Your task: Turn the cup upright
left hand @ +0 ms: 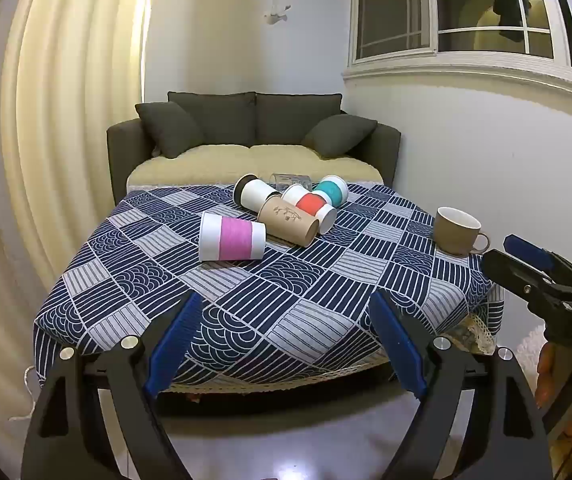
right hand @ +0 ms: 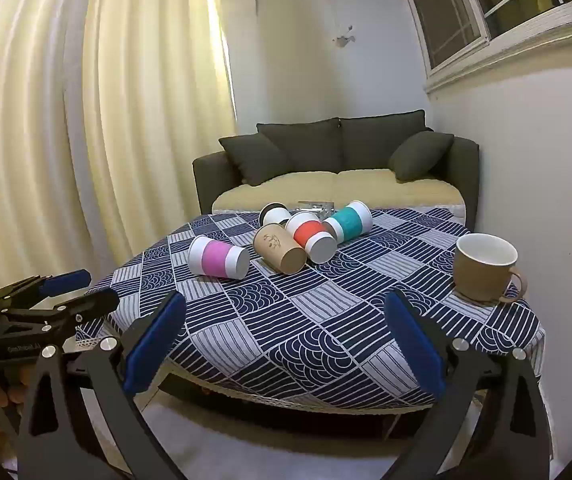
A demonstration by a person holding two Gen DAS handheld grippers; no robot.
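Observation:
Several paper cups lie on their sides on the table: a pink-banded cup, a brown cup, a red-banded cup, a teal-banded cup and a white cup with a black rim. A clear glass lies behind them. A tan mug stands upright at the right. My left gripper is open and empty above the table's near edge. My right gripper is open and empty too, near the mug.
The table wears a blue and white patterned cloth. A dark sofa stands behind it, curtains at the left, a wall and window at the right. The other gripper shows at each view's side.

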